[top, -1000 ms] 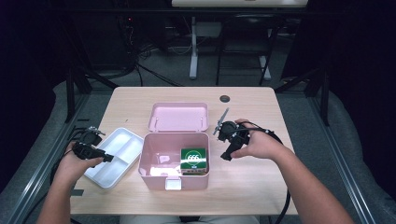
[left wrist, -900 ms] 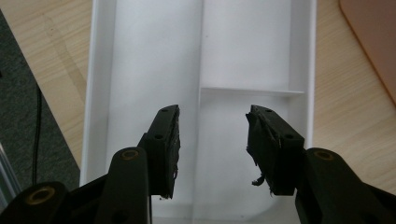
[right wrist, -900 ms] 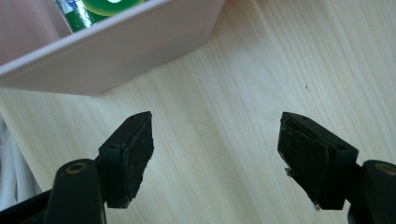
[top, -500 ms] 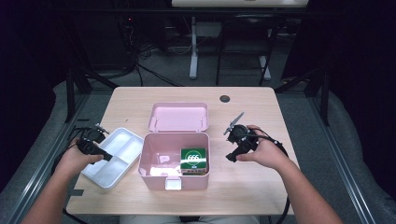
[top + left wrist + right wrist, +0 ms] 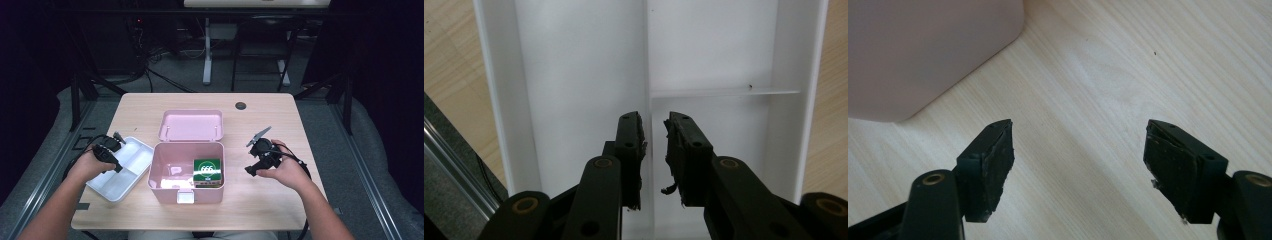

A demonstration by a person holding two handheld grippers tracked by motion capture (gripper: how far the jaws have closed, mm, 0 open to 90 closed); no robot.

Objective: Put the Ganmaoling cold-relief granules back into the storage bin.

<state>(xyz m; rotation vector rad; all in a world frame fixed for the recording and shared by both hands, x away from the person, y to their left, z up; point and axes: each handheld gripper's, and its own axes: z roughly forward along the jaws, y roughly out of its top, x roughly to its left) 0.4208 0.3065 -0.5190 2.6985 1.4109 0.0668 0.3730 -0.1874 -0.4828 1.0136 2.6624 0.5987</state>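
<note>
My left gripper (image 5: 115, 166) hangs over the white divided tray (image 5: 125, 182) at the table's left. In the left gripper view its jaws (image 5: 655, 145) straddle the tray's long divider wall (image 5: 647, 50). They have just been closing, and a narrow gap still shows beside the right pad (image 5: 676, 150). The open pink box (image 5: 170, 186) stands in the middle, its lid (image 5: 190, 125) lying flat behind it and a green carton (image 5: 207, 170) inside. My right gripper (image 5: 251, 170) is open over bare wood to the right of the box, nothing between its jaws (image 5: 1078, 160); the pink box corner (image 5: 923, 50) lies beyond them.
The wooden table (image 5: 280, 210) has a dark round grommet (image 5: 240, 105) near its far edge. The tray (image 5: 574, 60) has a cross divider and holds nothing in the compartments I see. Dark floor, cables and desk legs lie beyond the table.
The left gripper has drawn in over the tray and its jaws have narrowed. The right hand has shifted right and down, away from the box's lid to the table beside the box.
</note>
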